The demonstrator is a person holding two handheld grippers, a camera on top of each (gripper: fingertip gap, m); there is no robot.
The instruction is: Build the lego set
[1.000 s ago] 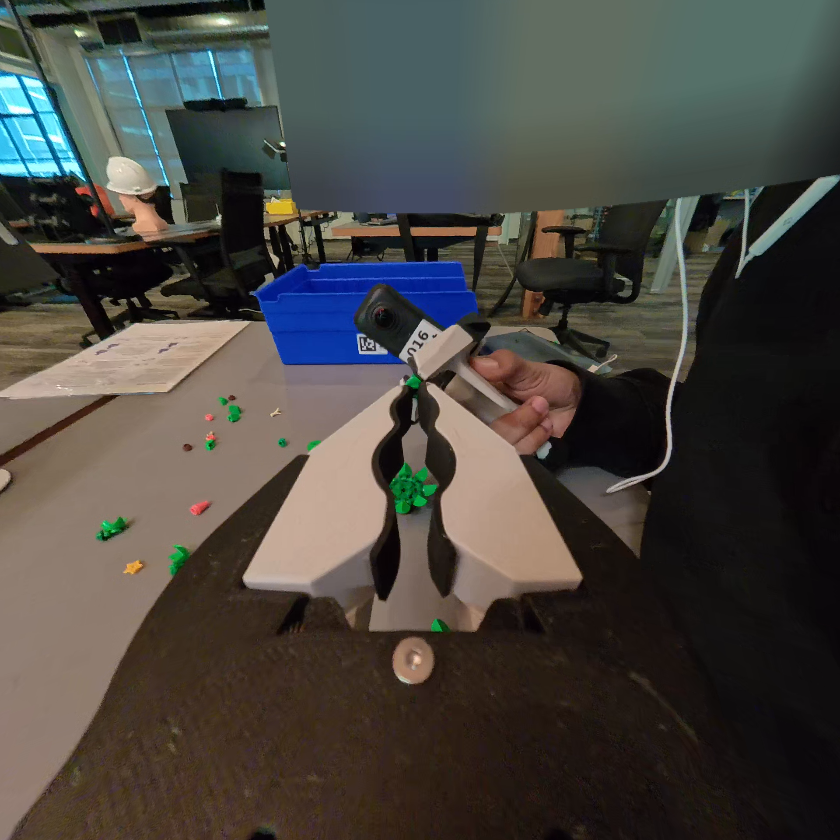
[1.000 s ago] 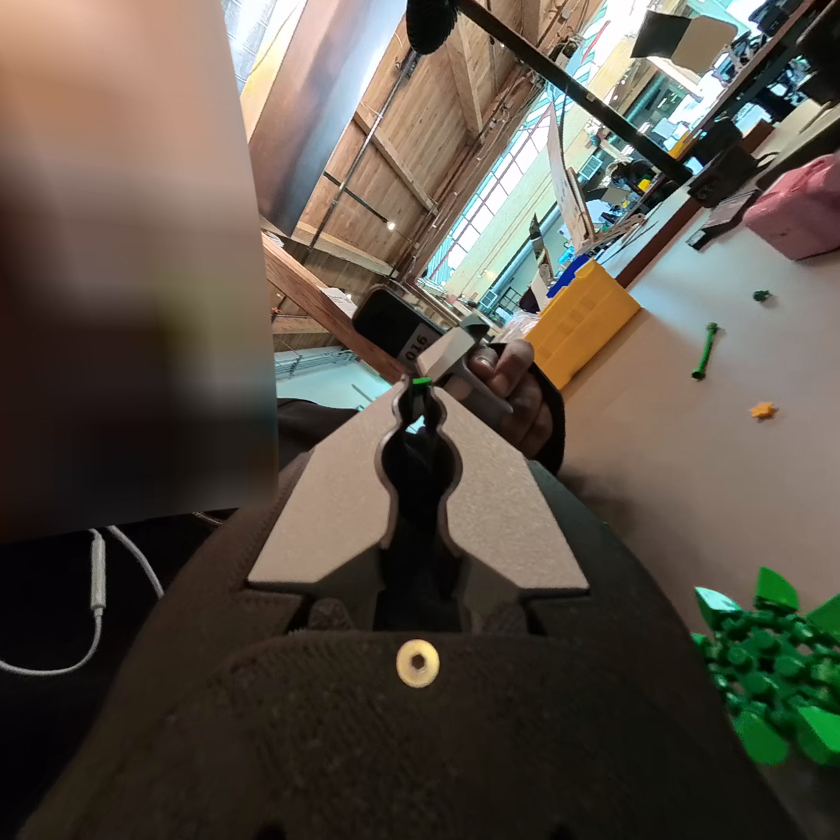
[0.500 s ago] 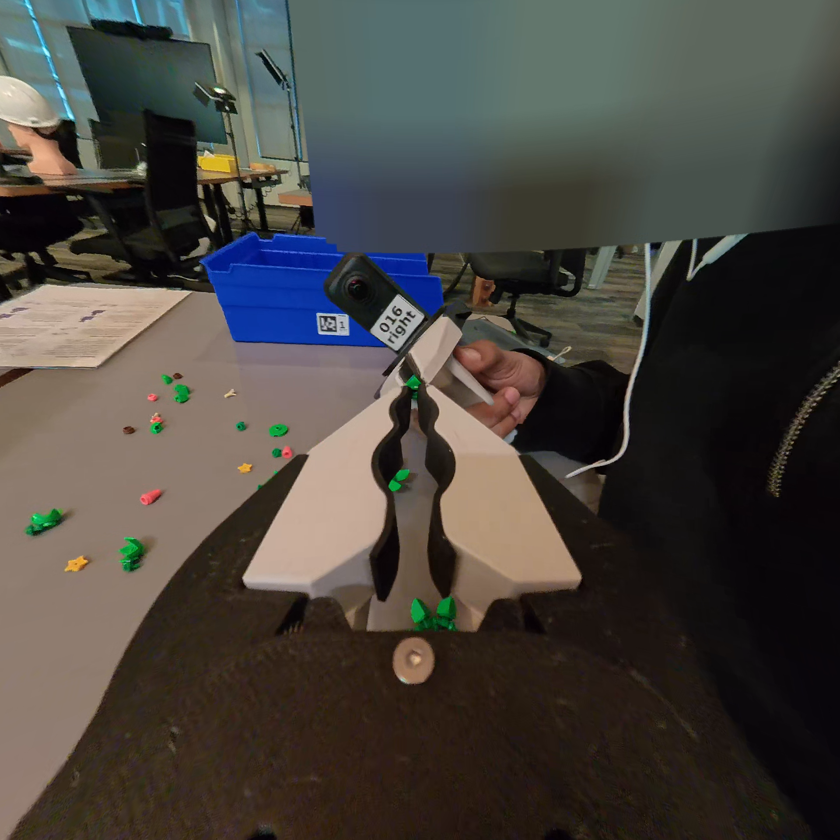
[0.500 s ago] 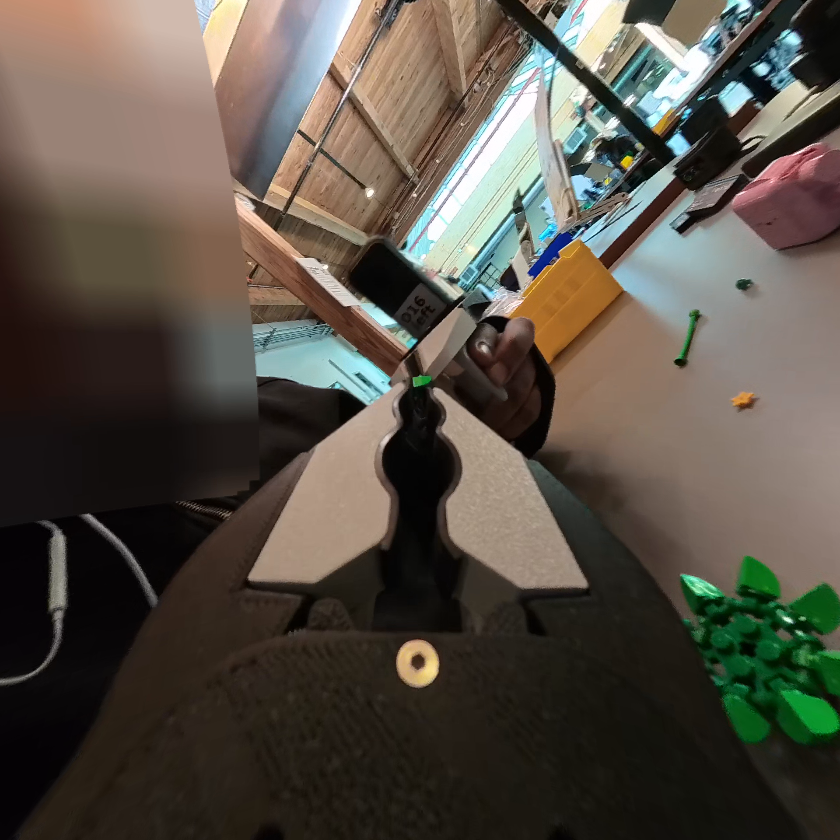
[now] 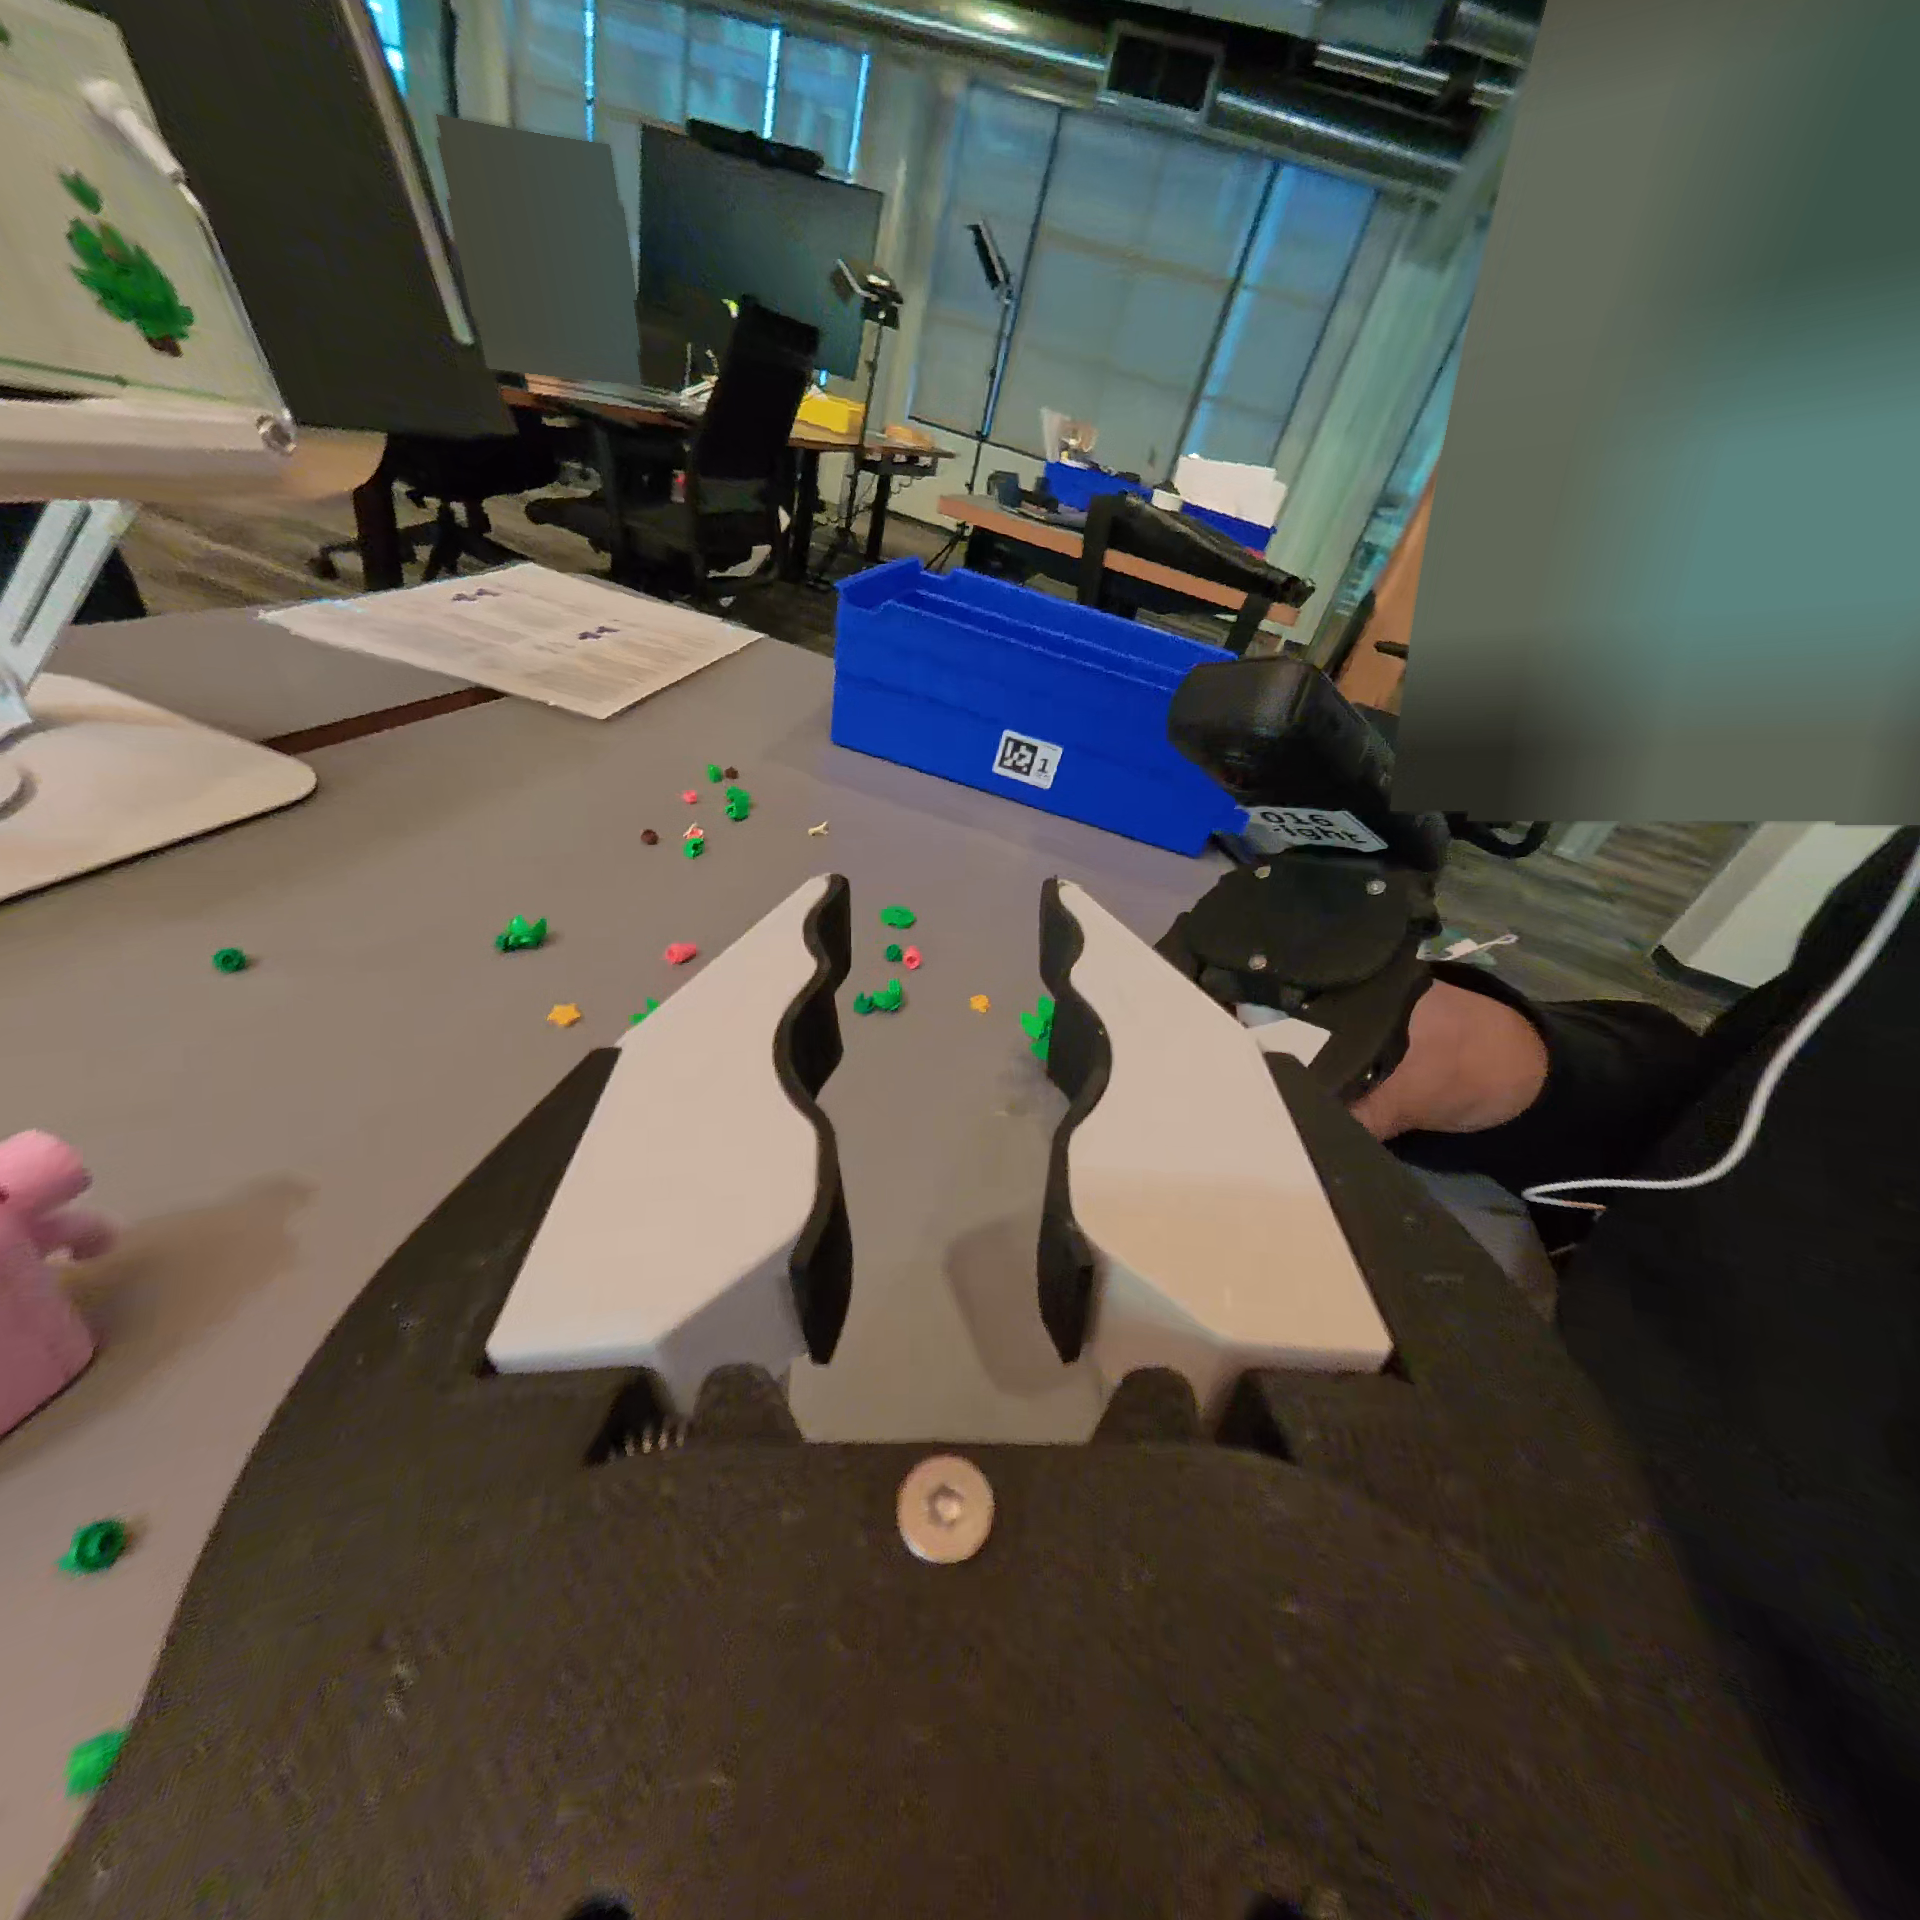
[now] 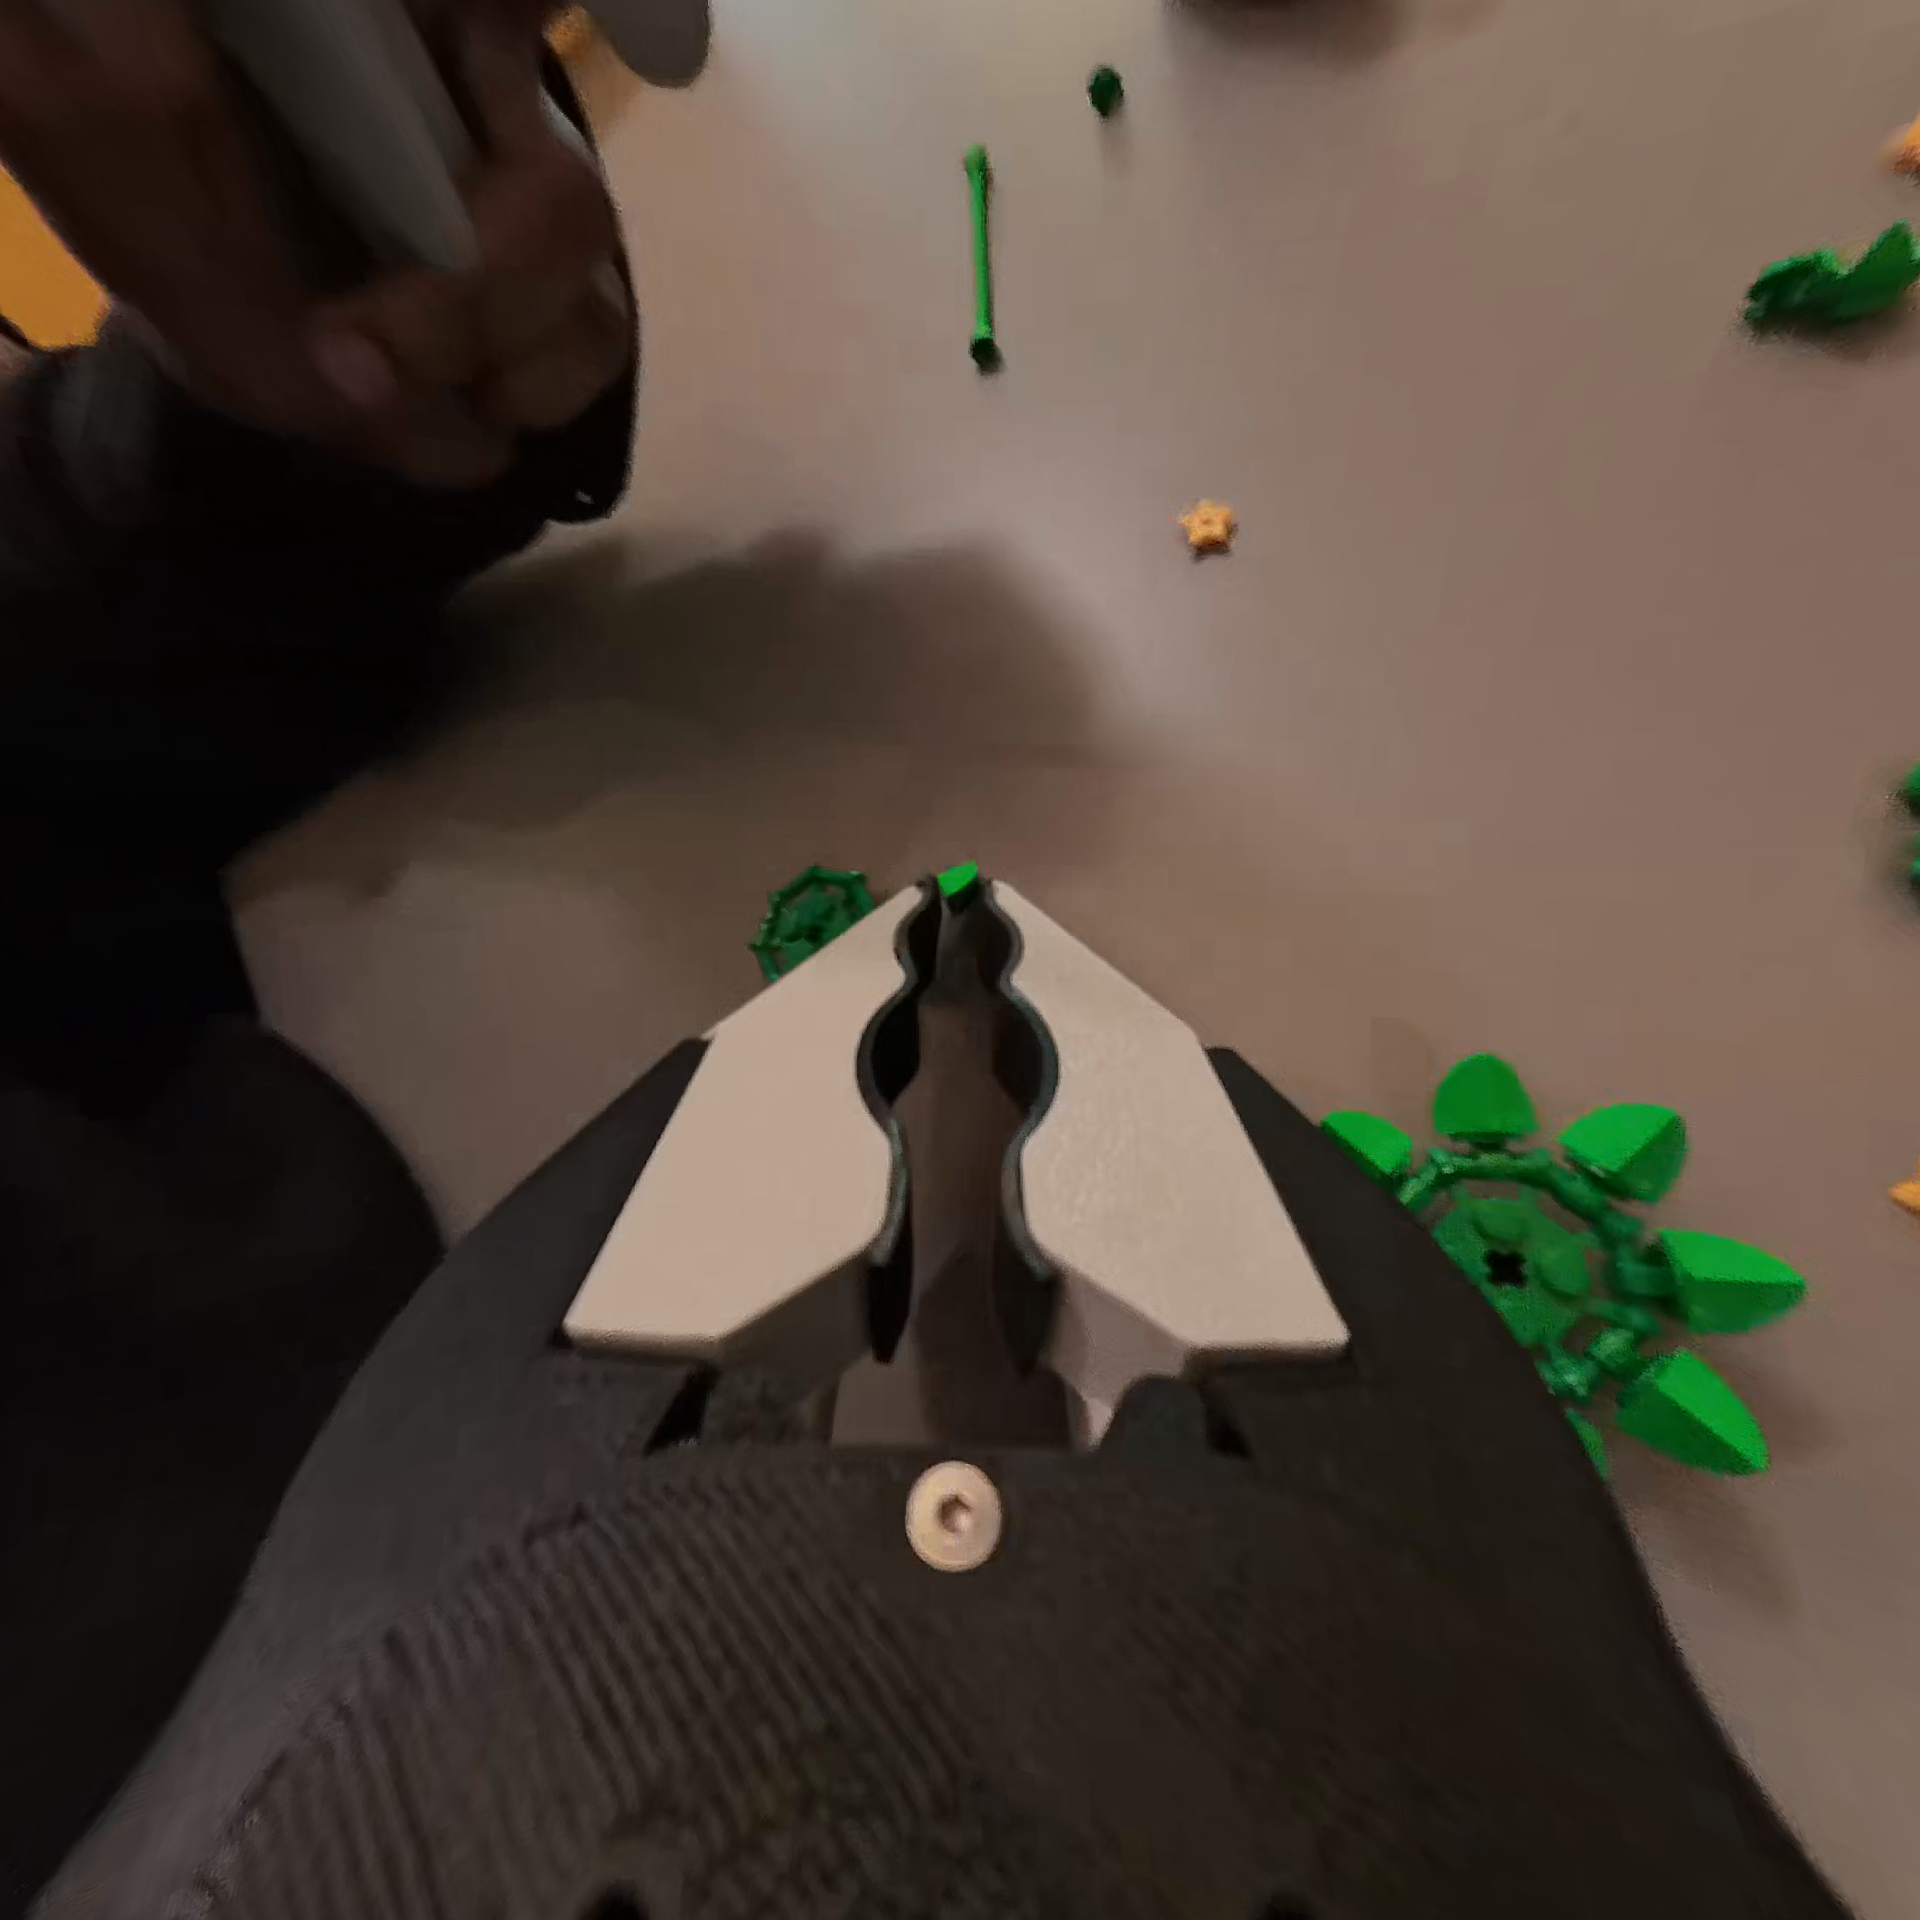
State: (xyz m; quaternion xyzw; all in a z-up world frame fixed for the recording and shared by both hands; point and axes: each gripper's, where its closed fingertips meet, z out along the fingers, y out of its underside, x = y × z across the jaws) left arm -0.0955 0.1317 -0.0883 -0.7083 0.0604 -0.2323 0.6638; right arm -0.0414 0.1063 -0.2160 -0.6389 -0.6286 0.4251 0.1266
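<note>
- An open office with tall windows and dark chairs is seen behind a grey desk (image 5: 395, 1039), on which a blue plastic bin (image 5: 1023, 696) and a printed white sheet (image 5: 520, 634) are set.
- Small green, pink and orange lego pieces (image 5: 727, 894) are scattered over the desk beyond the left gripper (image 5: 943, 904).
- The jaws of the left gripper are held wide apart with nothing between them; a few loose pieces are seen on the desk through the gap.
- The right gripper (image 6: 956, 894) is closed, and a small bright green lego piece (image 6: 957, 881) is pinched at the very tip of its jaws.
- A round green spoked lego ring (image 6: 805, 920) lies on the desk just left of those tips.
- A larger green leafy lego assembly (image 6: 1558, 1257) lies to the right of the jaws, apart from them.
- A thin green lego rod (image 6: 980, 255) and an orange star-shaped lego piece (image 6: 1206, 527) lie farther ahead.
</note>
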